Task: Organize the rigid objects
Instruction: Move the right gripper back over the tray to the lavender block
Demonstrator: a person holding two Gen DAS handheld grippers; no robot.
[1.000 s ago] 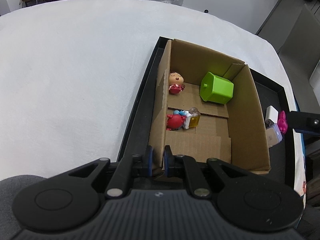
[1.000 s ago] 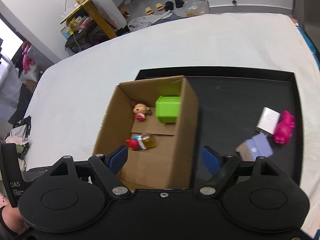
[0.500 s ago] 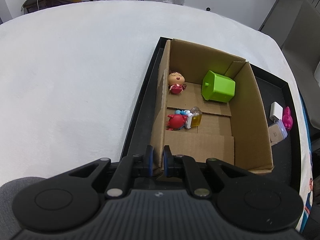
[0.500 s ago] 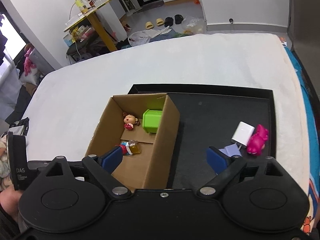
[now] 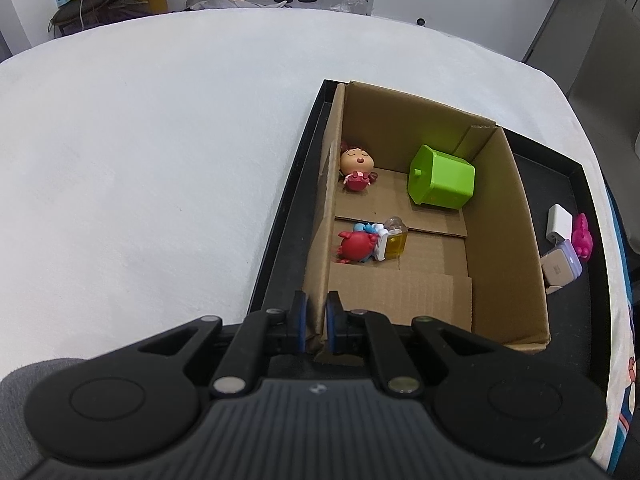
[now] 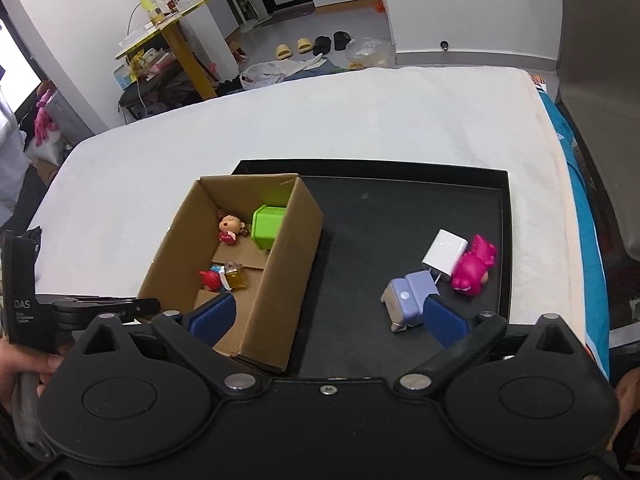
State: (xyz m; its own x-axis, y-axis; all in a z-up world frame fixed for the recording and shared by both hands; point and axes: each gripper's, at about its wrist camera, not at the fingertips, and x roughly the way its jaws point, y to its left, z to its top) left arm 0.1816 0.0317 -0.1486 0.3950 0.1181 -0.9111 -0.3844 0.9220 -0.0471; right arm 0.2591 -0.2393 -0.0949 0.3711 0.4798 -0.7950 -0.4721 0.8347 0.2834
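Even indoor light, sharp, fisheye-bent edges.

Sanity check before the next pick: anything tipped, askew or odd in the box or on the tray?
The green bin lies on its side in the cardboard box. On the black tray, the lilac case, white charger and pink toy sit bunched together unsorted. The left gripper pinches the box wall; nothing is spilled or visibly damaged.

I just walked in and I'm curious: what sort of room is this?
Most likely a lived-in home, not a lab: slippers and shoes lie on the floor, a cluttered yellow-legged side table stands behind, and toys sit in a cardboard box.
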